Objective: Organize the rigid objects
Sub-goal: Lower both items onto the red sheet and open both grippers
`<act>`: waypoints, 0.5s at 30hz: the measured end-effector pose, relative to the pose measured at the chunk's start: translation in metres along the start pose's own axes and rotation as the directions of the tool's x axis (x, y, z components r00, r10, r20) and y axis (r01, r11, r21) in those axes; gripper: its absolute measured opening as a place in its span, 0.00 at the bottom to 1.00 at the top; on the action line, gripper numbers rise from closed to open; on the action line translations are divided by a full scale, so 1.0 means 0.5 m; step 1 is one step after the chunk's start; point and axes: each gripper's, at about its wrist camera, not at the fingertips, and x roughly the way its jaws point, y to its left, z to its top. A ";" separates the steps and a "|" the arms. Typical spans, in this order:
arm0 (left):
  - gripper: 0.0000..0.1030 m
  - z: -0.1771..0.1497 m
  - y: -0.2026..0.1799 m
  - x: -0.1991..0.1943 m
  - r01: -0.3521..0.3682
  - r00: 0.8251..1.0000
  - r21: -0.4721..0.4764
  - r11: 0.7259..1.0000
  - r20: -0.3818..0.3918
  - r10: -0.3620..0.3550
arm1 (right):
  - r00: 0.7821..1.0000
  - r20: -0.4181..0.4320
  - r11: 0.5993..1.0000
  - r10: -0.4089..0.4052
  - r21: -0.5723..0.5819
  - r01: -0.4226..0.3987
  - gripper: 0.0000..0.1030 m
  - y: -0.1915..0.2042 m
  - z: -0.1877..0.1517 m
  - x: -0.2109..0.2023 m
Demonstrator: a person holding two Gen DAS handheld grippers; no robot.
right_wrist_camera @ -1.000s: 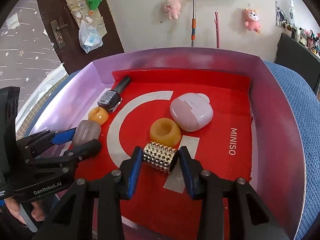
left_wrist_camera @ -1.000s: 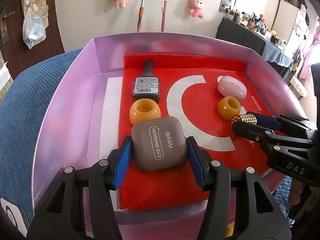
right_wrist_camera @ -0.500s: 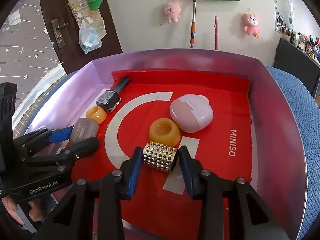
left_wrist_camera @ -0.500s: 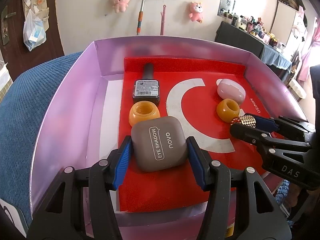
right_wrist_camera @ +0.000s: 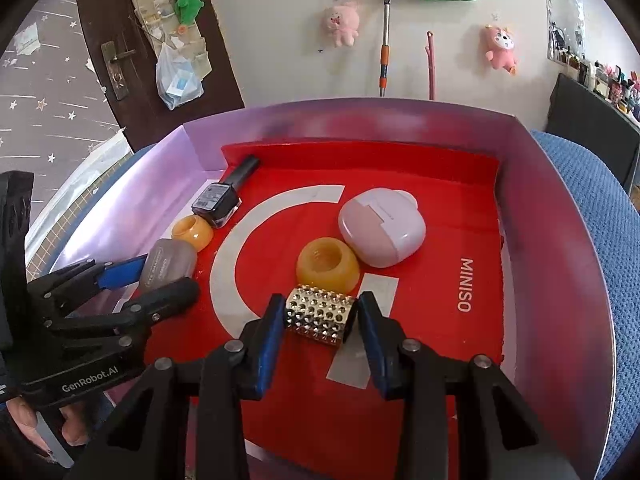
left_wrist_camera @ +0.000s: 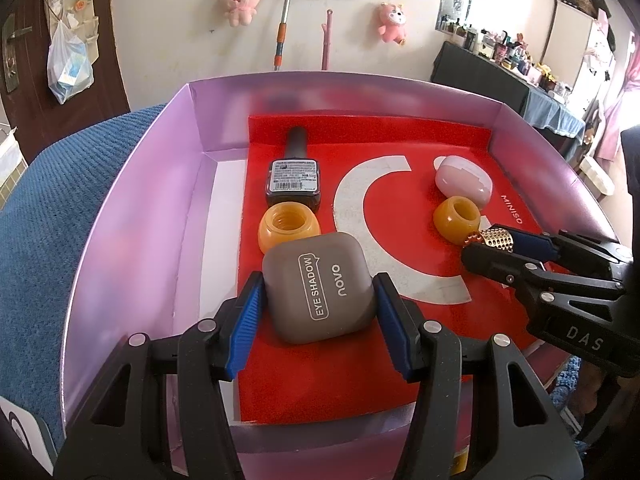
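Left wrist view: a purple box [left_wrist_camera: 136, 216] with a red liner [left_wrist_camera: 404, 152] holds everything. The left gripper [left_wrist_camera: 316, 312] clamps a grey eyeshadow case [left_wrist_camera: 318, 286] near the front left. The right gripper [right_wrist_camera: 320, 318] pinches a studded gold cylinder [right_wrist_camera: 320, 314], just in front of an amber ring [right_wrist_camera: 327, 266].
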 end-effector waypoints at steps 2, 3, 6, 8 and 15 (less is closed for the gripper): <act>0.51 0.000 -0.003 -0.001 -0.009 1.000 0.004 1.000 0.001 0.009 | 1.000 0.000 1.000 0.004 0.002 -0.004 0.39 -0.001 0.001 -0.001; 0.51 0.000 -0.005 -0.003 -0.013 1.000 0.005 1.000 0.003 0.013 | 1.000 0.000 1.000 0.007 0.004 -0.007 0.39 -0.002 0.001 -0.002; 0.54 -0.001 -0.007 -0.014 -0.021 0.999 0.008 1.000 0.030 0.021 | 1.000 0.000 1.000 0.020 0.011 -0.020 0.44 -0.001 0.001 -0.007; 0.59 -0.001 -0.009 -0.022 -0.028 0.998 0.013 1.000 0.049 0.027 | 1.000 0.002 1.000 0.021 0.009 -0.021 0.46 0.001 0.001 -0.012; 0.62 0.002 -0.014 -0.032 -0.031 0.998 0.017 0.999 0.063 0.029 | 0.999 0.029 1.000 0.017 0.018 -0.018 0.50 0.000 -0.004 -0.050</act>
